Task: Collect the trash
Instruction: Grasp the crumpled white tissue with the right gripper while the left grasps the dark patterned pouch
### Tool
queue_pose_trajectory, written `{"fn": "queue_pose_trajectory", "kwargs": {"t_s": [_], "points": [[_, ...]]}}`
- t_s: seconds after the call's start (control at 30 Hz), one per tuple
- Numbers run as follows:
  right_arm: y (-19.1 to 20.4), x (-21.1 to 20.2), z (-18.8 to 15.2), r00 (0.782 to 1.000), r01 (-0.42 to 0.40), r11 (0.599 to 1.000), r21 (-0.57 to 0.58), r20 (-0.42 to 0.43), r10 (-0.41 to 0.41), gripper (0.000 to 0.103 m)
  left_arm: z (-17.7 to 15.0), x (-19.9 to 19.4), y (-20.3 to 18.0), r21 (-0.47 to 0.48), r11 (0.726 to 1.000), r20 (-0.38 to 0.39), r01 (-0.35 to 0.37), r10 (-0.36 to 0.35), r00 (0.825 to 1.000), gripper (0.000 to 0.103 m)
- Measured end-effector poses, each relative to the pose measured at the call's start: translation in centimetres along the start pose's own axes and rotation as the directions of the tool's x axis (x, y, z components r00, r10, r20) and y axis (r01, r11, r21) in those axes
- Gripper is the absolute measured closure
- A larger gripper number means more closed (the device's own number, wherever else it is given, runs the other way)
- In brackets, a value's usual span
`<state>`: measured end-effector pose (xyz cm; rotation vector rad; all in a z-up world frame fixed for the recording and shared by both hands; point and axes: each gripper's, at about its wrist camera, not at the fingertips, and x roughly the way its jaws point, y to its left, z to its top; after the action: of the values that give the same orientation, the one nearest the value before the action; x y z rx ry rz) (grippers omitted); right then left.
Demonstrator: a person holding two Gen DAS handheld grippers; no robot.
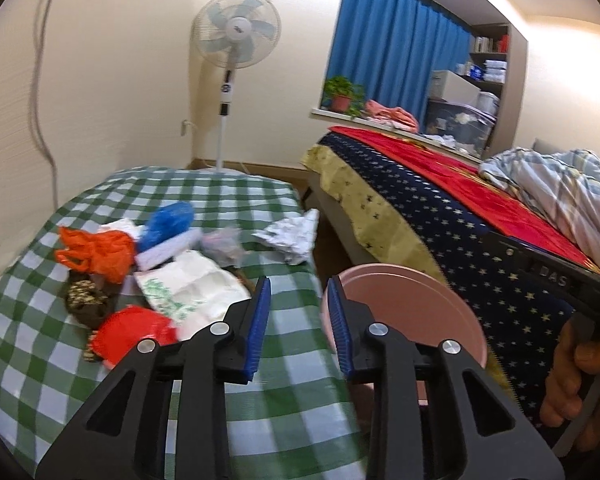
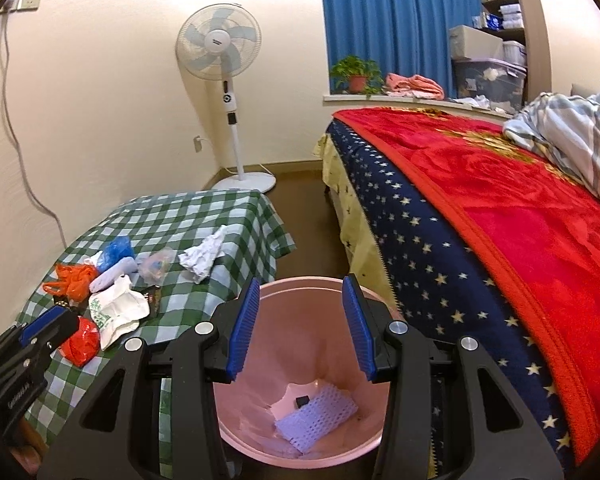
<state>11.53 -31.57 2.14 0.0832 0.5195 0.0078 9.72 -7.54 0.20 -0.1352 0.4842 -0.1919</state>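
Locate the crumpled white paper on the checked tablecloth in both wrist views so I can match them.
Left wrist view: the crumpled white paper lies right of centre, at the right edge of the checked tablecloth, beyond the pink bin.
Right wrist view: left of centre, on the cloth just above and left of the bin.
Shared landmark: the standing fan against the wall, behind the table in both.
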Motion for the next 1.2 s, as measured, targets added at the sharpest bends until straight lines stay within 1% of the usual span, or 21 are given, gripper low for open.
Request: {"fn": "queue_pose_trajectory", "kwargs": {"t_s": [0.27, 0.43, 0.57, 0.67, 0.83, 1.1, 1.2], "points": [[2.3, 1.8, 0.2, 0.999, -0.041, 0.999, 0.009, 0.022, 0.041, 0.059, 0.2, -0.5, 3.3, -0.03, 0.996, 0.017, -0.081, 0.082, 0.997, 0.075], [4.3, 3.5, 0.3, 0.996, -0.079, 0.997, 0.009, 0.031, 0.078, 0.059, 0.1, -0.8, 5.5, -0.05, 0.988, 0.021, -0.144, 0.145, 0.989, 0.075], [5.6, 5.0, 0.5, 0.994, -0.104, 0.994, 0.016, 0.033, 0.103, 0.059, -0.1, -0.9, 7.5, -0.078, 0.974, 0.019, -0.211, 0.213, 0.977, 0.075], [6.5, 6.3, 0.7, 0.992, -0.122, 0.992, 0.025, 0.035, 0.121, 0.059, -0.2, -0.7, 9.0, -0.105, 0.962, 0.008, -0.252, 0.255, 0.967, 0.075], [7.9, 8.6, 1.1, 0.988, -0.149, 0.988, 0.035, 0.036, 0.148, 0.059, -0.2, -0.4, 10.4, -0.124, 0.943, 0.004, -0.31, 0.313, 0.95, 0.075], [9.2, 13.1, 1.0, 0.985, -0.169, 0.984, 0.06, -0.01, 0.169, 0.059, -0.6, 0.5, 12.7, -0.176, 0.912, -0.032, -0.371, 0.371, 0.928, 0.075], [9.4, 14.4, 0.9, 0.986, -0.162, 0.985, 0.067, -0.025, 0.164, 0.059, -0.7, 0.7, 13.3, -0.187, 0.903, -0.039, -0.386, 0.386, 0.922, 0.075]]}}
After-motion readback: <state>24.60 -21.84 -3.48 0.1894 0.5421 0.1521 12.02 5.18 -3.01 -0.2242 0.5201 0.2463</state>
